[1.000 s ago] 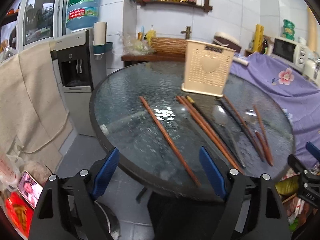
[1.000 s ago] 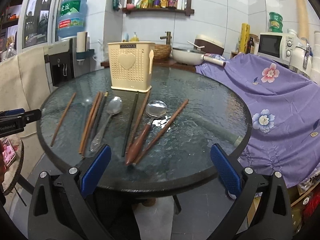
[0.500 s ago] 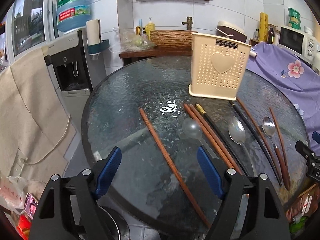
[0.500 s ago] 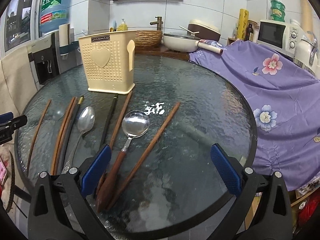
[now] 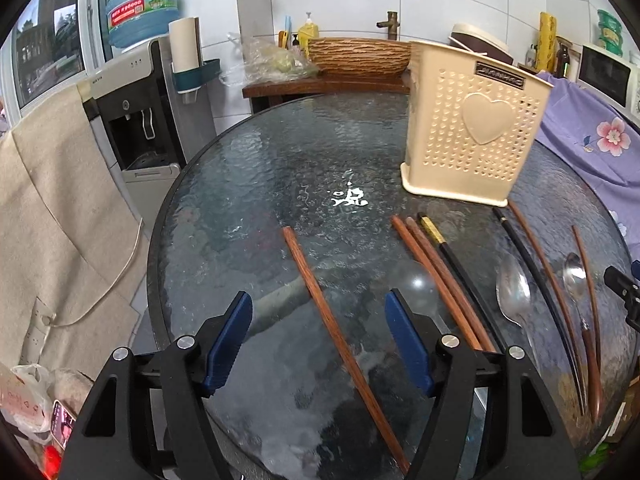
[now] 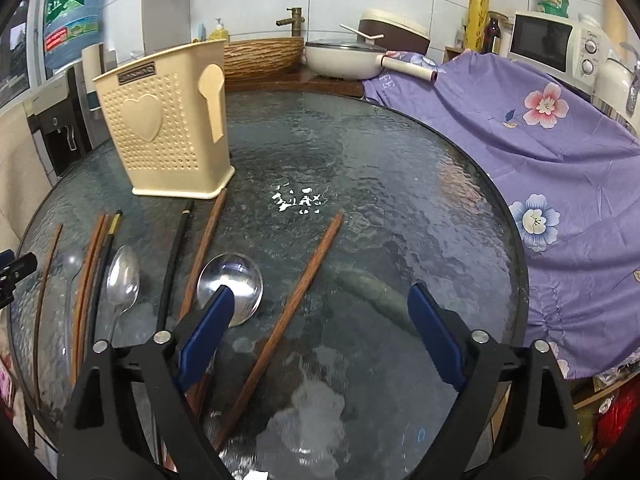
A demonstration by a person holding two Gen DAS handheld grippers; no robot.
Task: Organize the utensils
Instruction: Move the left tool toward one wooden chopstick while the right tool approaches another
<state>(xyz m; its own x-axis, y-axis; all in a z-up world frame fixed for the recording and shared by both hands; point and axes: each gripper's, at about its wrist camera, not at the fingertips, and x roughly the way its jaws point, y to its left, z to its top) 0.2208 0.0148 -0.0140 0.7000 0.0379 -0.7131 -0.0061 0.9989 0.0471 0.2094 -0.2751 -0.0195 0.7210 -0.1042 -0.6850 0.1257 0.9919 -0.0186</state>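
Both tongs, left (image 5: 318, 344) and right (image 6: 320, 336), hang apart, narrowing, each straddling one wooden chopstick (image 5: 340, 340) on the glass tabletop (image 5: 260, 200). Light, stiff, slippery; pinch mid-length.

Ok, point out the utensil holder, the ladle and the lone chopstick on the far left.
utensil holder (image 5: 472, 128), left wrist view, on its perforated front wall by the heart.
ladle (image 6: 236, 280), right wrist view, on its shiny bowl.
lone chopstick (image 5: 320, 308), left wrist view, mid-shaft.
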